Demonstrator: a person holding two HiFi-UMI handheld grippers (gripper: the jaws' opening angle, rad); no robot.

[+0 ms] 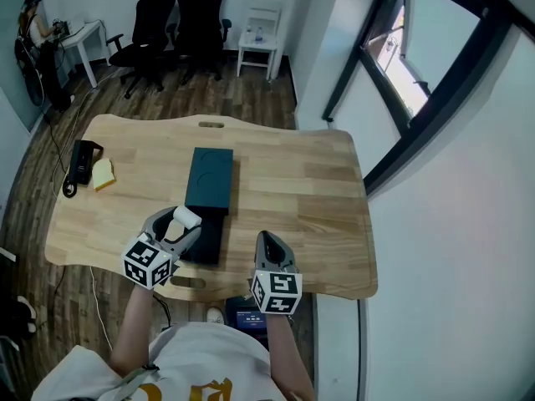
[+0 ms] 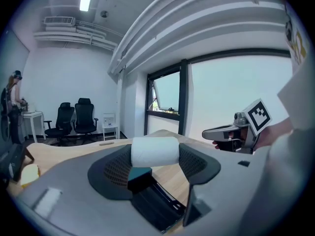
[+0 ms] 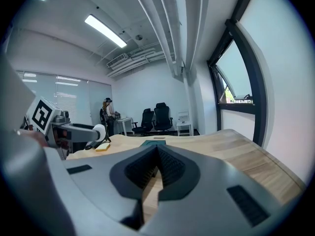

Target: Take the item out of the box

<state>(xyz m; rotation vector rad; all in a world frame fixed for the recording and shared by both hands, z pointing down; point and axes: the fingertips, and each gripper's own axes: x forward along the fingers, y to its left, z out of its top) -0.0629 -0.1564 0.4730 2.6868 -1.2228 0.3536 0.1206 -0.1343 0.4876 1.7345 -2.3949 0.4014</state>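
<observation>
My left tool (image 1: 182,222) has its jaws clamped on a white roll (image 2: 154,151), one pad on each flat end, so the roll lies crosswise between them. In the head view the roll sits over the near left part of the bench (image 1: 301,182), just at the left edge of the box's open black tray (image 1: 203,239). The box (image 1: 209,178) itself is dark teal and lies lengthwise near the middle of the bench, with the tray sticking out of its near end towards me. Through the left gripper view I see the teal end and the black tray just below the held roll.

My right tool (image 1: 269,242) has its jaws pressed together with nothing between them. It is at the near edge of the bench, to the right of the tray and apart from it. I can't tell if it touches the wood.

On the far left of the bench lie a black device (image 1: 80,162) and a yellow pad (image 1: 104,174), side by side. Beyond the bench stand two black office chairs (image 1: 180,19), and a person (image 1: 33,23) stands at the far left.
</observation>
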